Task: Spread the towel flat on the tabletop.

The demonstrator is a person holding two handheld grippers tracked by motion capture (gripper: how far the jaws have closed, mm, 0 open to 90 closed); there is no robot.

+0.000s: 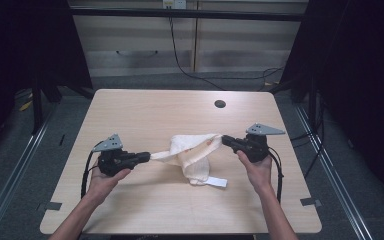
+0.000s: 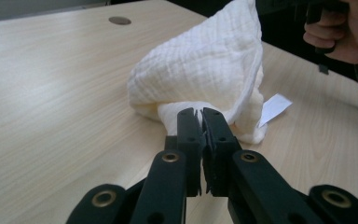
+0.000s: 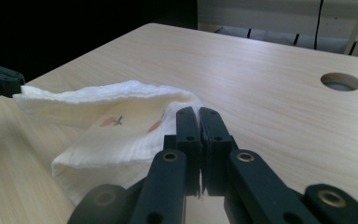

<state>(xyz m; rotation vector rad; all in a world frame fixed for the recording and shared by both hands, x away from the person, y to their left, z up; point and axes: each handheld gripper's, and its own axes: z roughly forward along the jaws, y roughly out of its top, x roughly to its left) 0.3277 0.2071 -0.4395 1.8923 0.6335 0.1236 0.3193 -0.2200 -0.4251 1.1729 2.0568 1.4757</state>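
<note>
Black and closed tight, the left gripper (image 1: 146, 157) pinches one corner of a white muslin cloth (image 1: 192, 152), its fingers (image 2: 189, 135) clamped on a thin wisp of fabric. The cloth hangs stretched between the two tools near the middle of the pale wood surface (image 1: 145, 112), its lower fold and a white label (image 1: 216, 182) resting on the wood. At the far side the right gripper (image 1: 226, 140) has its fingers (image 3: 188, 133) shut on the opposite edge. Both holds look shallow, so a firmer pull apart could, I judge, slip a corner free and let the cloth drop in a heap; uneven tension might also twist it rather than spread it. The right gripper view shows small orange printed motifs on the fabric's inner face, which the left gripper view, facing the plain waffle-textured outside, does not. The high view adds the round cable hole (image 1: 220, 104) beyond the cloth.
</note>
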